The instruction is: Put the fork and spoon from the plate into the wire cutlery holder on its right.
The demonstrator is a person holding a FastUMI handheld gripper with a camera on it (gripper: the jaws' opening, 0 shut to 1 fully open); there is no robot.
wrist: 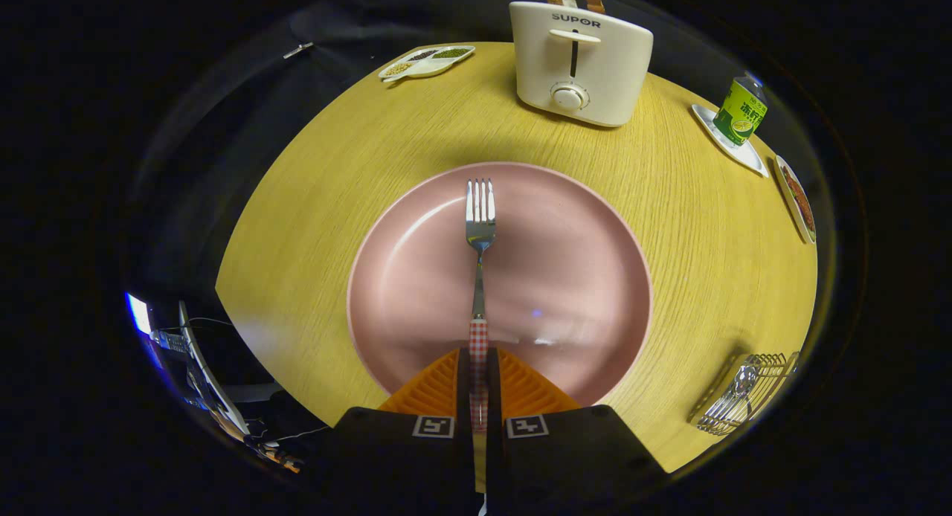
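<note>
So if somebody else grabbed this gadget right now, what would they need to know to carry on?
Gripper: shut on the fork, both fingers pressing its checked handle; the tines point away over the pink plate.
Whether the fork is lifted or lying on the plate cannot be told.
Wire cutlery holder: on the table to the plate's right, with the spoon already inside.
Done: spoon.
Left: carry the fork right, drop it in the holder.

Bare table (673, 226) lies open between plate (595, 233) and wire cutlery holder (773, 367); toaster (580, 62) stands beyond.
</note>
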